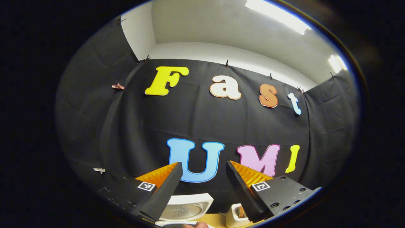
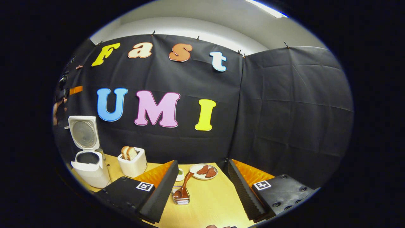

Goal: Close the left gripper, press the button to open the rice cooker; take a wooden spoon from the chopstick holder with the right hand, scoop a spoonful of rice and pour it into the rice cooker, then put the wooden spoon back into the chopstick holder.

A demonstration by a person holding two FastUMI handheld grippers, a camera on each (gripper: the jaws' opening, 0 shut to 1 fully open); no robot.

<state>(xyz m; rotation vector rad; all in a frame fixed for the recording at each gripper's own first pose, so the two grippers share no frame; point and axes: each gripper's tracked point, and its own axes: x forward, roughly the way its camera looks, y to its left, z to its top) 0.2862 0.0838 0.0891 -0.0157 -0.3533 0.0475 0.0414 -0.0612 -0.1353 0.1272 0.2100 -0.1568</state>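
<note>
**Lid up, spoon waiting**

The rice cooker [image 2: 88, 158] stands open at the bench's [image 2: 208, 199] far left, lid tipped upright, so I'd call the button press finished. My left hand-held gripper [image 1: 202, 177] hangs high above it, jaws spread and empty. My right hand-held gripper [image 2: 202, 180] is released too, nothing between its fingers, pointing down at the chopstick holder [image 2: 181, 197]. The wooden spoon [image 2: 183, 187] leans out of that holder, untouched, just ahead of me. Grabbing, scooping, pouring and returning all remain. The toaster [image 2: 133, 163] holds two bread slices; the plate [image 2: 204, 172] carries reddish pieces. The cooker's pot looks dark; contents unclear.
</note>
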